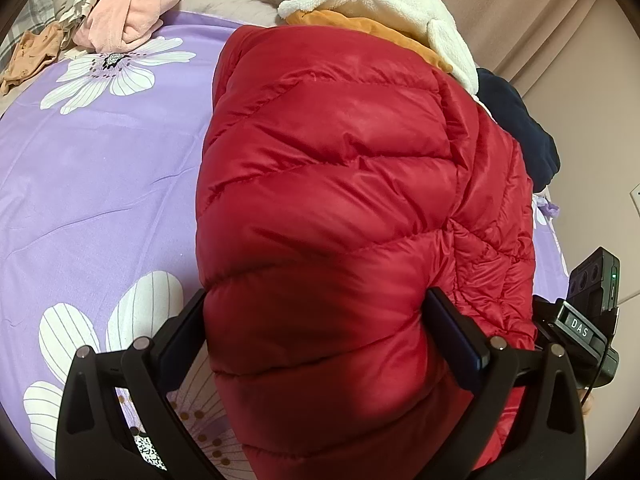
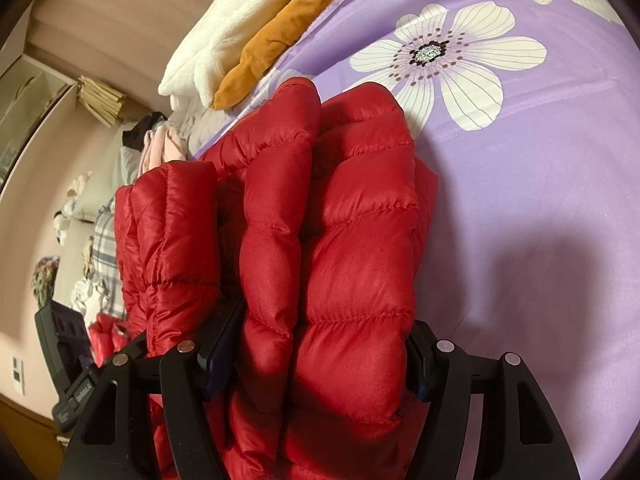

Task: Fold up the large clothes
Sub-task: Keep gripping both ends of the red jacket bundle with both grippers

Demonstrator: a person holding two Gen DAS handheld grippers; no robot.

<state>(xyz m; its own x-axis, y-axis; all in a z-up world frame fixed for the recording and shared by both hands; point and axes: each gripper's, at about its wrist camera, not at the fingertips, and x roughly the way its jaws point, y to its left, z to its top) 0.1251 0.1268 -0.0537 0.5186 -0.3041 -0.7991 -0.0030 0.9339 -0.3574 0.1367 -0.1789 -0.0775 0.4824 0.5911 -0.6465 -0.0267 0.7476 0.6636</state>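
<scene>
Jacket (image 1: pixel 340 200) mid-fold: my left gripper (image 1: pixel 316 332) and right gripper (image 2: pixel 320 344) both clamp its puffy layers; next, lay it flat lower-centre.

The red jacket (image 1: pixel 328 208) bulged between the jaws of both grippers and ran off the lower edge of each picture. It hid the inner faces of the pads. Beyond the jaws, it covered part of the bedsheet (image 1: pixel 100 184).

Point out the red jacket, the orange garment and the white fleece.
Red jacket (image 1: pixel 328 184): left wrist view, middle of its quilted panel.
Orange garment (image 2: pixel 276 44): right wrist view, middle of its folded length.
White fleece (image 2: pixel 224 36): right wrist view, its plush face.
</scene>
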